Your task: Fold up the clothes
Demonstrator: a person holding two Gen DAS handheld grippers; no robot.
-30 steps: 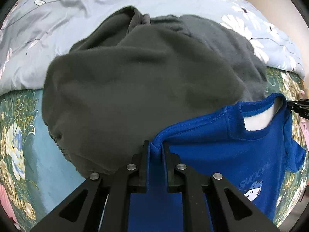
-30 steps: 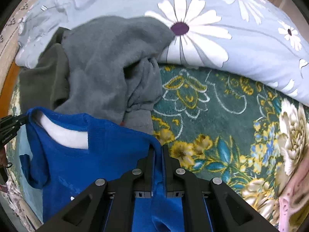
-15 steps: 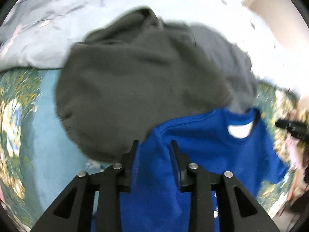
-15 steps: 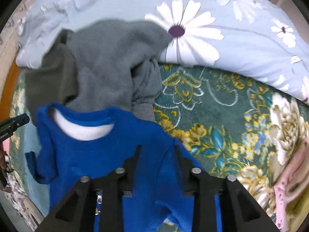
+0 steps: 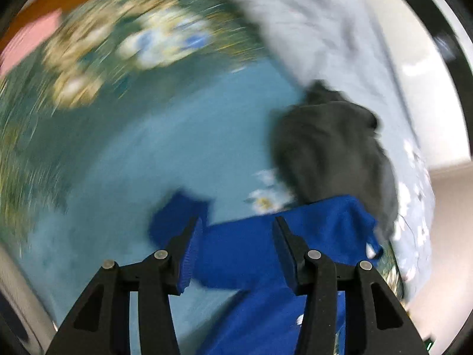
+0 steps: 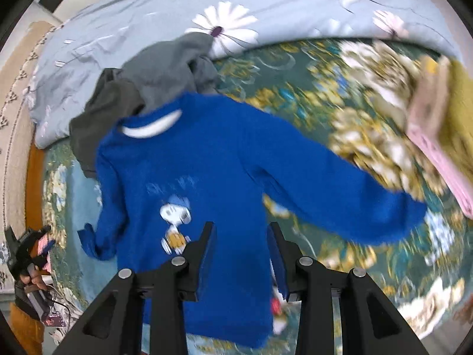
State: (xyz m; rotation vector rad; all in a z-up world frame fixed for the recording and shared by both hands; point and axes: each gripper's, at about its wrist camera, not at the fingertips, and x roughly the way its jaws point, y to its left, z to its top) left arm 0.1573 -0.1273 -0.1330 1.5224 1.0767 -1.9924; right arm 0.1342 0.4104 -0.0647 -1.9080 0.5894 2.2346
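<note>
The blue sweater with a cartoon dog print lies spread on the floral bedspread. Its collar is at the upper left and one sleeve stretches right. My right gripper hovers over its lower body with jaws opening; the cloth shows below the gap and the pads do not press it. In the blurred left wrist view, my left gripper hangs above the blue sweater near a sleeve end. Its jaws are opening wide, with cloth beneath them but not pinched.
A pile of grey garments lies by the sweater's collar and shows as a dark heap. A pale daisy quilt lies behind. Pink and yellow folded clothes sit at right. A hand shows at far left.
Both grippers were shut on the blue sweater's shoulders and have let go and opened. Both have lifted away; the left view has swung round. The sweater now lies spread out.
</note>
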